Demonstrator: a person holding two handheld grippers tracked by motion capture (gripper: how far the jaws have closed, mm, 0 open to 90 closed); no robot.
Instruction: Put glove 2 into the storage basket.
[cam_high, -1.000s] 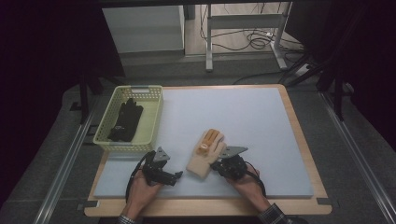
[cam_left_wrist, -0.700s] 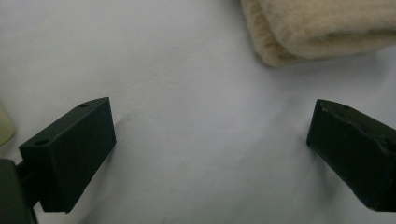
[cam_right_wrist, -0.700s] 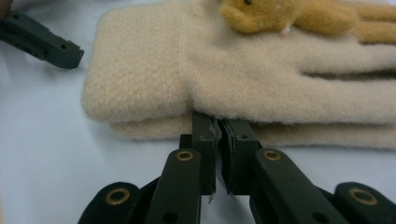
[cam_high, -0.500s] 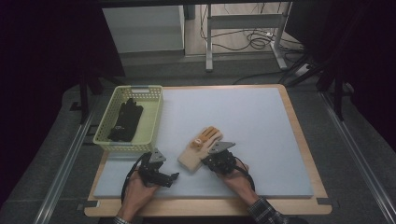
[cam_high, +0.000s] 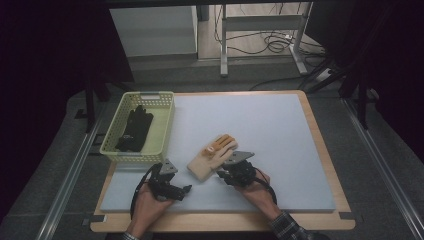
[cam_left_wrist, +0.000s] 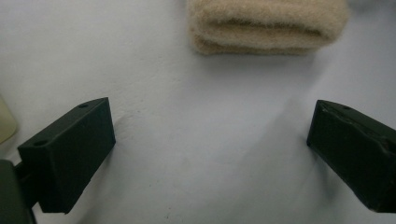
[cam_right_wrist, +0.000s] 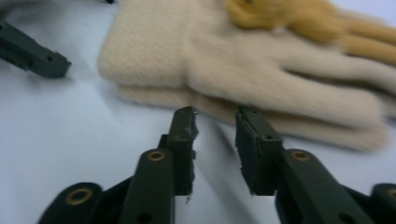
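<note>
A beige woolly glove (cam_high: 212, 155) with orange fingers lies flat on the pale blue mat (cam_high: 280, 130), a second beige layer under it. My right gripper (cam_high: 223, 173) sits low at the glove's near edge. In the right gripper view its jaws (cam_right_wrist: 215, 126) stand a narrow gap apart just short of the glove (cam_right_wrist: 261, 70), with nothing between them. My left gripper (cam_high: 183, 190) rests on the mat to the left of the glove's cuff. Its jaws (cam_left_wrist: 210, 149) are spread wide over bare mat, and the cuff (cam_left_wrist: 266, 28) lies ahead of them.
A pale yellow-green basket (cam_high: 166, 127) stands at the mat's left edge with dark gloves (cam_high: 134, 129) inside. The mat lies on a wooden board (cam_high: 320, 145). One jaw of the left gripper (cam_right_wrist: 37, 56) shows at the upper left of the right gripper view.
My right gripper has shifted a little to the left, and the glove has slid slightly left and away with it. The left gripper has stayed almost in place.
</note>
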